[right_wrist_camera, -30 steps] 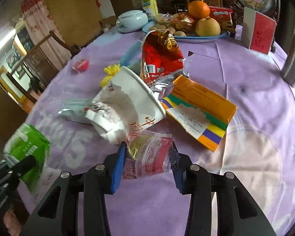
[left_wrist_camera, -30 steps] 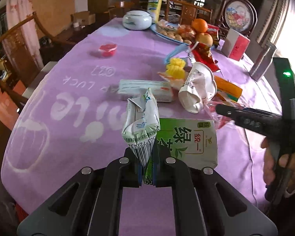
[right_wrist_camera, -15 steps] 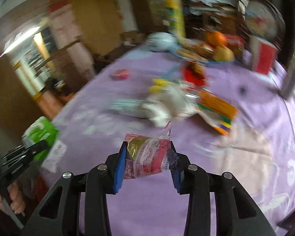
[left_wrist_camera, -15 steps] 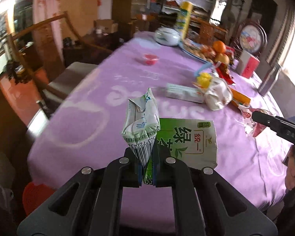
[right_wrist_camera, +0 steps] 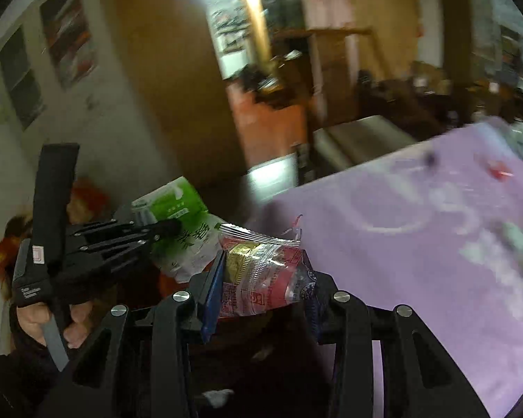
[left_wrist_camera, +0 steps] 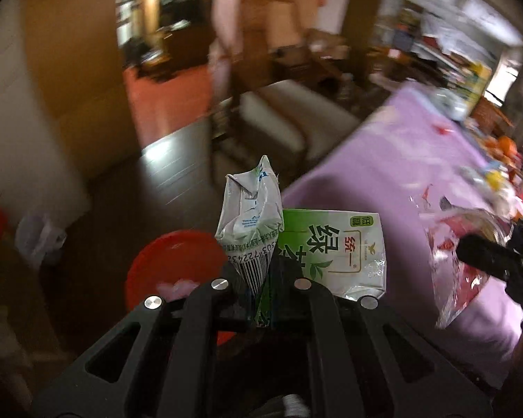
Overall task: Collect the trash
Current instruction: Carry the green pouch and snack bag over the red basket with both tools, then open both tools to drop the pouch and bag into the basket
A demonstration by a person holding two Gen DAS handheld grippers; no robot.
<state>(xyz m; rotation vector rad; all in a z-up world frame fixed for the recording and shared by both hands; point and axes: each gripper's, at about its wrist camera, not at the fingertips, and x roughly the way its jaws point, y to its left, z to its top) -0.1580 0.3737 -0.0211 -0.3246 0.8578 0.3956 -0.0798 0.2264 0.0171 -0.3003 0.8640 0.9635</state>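
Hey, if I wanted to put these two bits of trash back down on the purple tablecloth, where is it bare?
The near corner of the purple tablecloth is bare, from its edge beside the grey chair seat back to the faint white print. It is crowded at the far end, around the oranges and wrappers.

Black tongs (right_wrist_camera: 263, 280), silver screws, blue pads (right_wrist_camera: 212, 296).

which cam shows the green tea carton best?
Left wrist: green tea carton is sharp, front label readable, pinched by the left gripper. Right wrist shows it only side-on, partly hidden.
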